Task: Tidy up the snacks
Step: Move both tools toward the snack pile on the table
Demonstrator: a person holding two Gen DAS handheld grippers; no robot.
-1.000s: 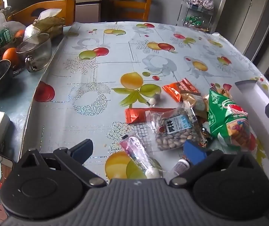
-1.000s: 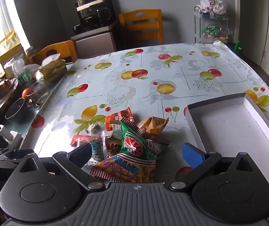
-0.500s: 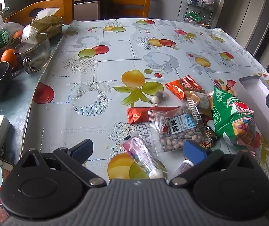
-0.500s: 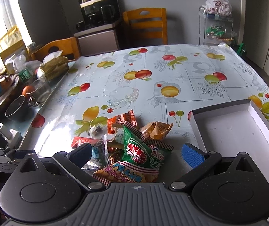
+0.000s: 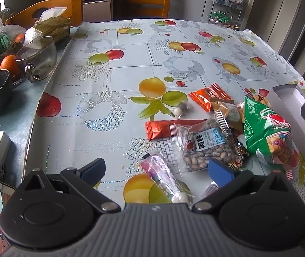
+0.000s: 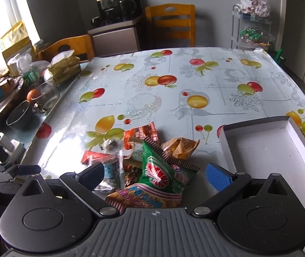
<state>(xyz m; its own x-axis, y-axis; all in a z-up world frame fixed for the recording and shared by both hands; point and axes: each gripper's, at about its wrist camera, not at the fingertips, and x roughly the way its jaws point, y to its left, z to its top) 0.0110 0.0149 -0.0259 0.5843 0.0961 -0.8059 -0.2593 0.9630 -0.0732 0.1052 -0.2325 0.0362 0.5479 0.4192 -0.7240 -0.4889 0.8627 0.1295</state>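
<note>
Counter (image 6: 216, 98): fruit-print cloth.
Left tongs (image 5: 155, 169): spread wide, empty.
Right tongs (image 6: 154, 172): spread wide, empty, over the snacks (image 6: 150, 160).
Box (image 6: 265, 150): at 3 o'clock, bare; sorting not started.

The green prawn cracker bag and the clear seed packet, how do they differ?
The green prawn cracker bag is opaque, puffy and larger; the clear seed packet is see-through, flatter and smaller, with a blue label. The bag lies nearer the white box, the packet nearer the left gripper. Both are sealed and ungripped.
</note>
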